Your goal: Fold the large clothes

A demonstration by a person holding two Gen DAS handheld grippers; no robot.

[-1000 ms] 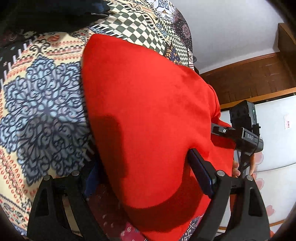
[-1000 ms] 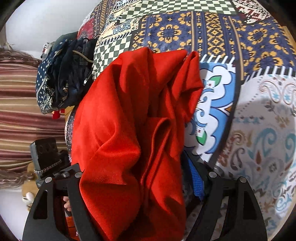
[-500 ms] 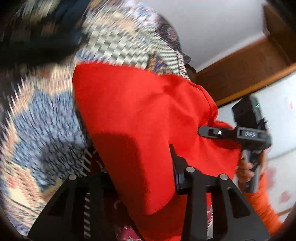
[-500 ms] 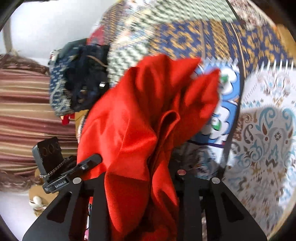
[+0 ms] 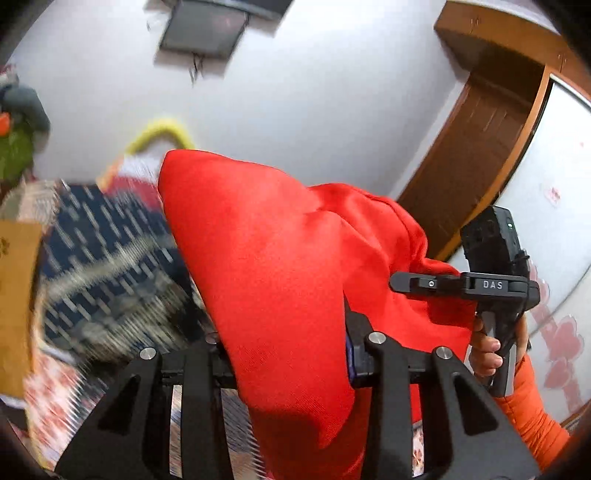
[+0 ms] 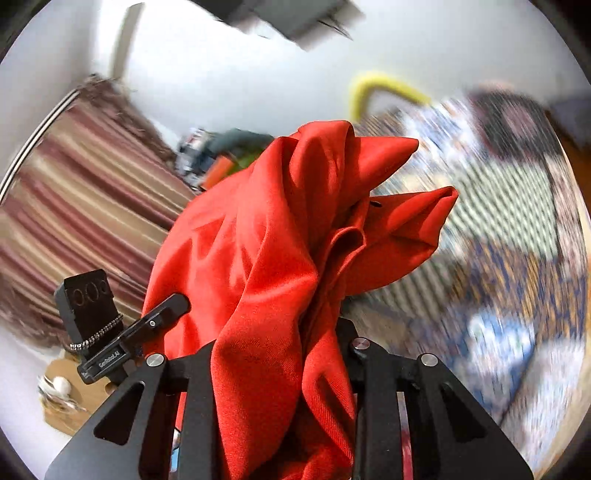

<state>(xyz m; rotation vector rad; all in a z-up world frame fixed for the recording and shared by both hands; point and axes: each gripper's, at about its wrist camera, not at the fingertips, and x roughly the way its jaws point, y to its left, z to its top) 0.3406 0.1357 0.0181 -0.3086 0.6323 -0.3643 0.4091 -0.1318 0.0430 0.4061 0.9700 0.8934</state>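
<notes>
A large red garment [image 5: 266, 258] hangs bunched and lifted clear of the patterned bedspread [image 5: 110, 258]. My left gripper [image 5: 286, 343] is shut on one part of it, the cloth draping over and past its fingers. In the right wrist view the same red garment [image 6: 280, 229] rises in folds from my right gripper [image 6: 280, 343], which is shut on it too. The cloth hides both sets of pads. A hand [image 5: 487, 347] with an orange sleeve [image 5: 532, 413] holds the right gripper's handle beside the cloth.
The blurred bedspread [image 6: 498, 240] lies below and ahead. A pile of dark clothes [image 6: 221, 155] sits at its far side near a striped curtain [image 6: 74, 206]. A wooden door [image 5: 472, 147], a wall screen [image 5: 203, 29] and a cardboard box [image 5: 14, 295] surround the bed.
Both grippers closed on the red garment, then rose sharply and tilted up. The garment came up off the bedspread, and wall and door now fill the views.
</notes>
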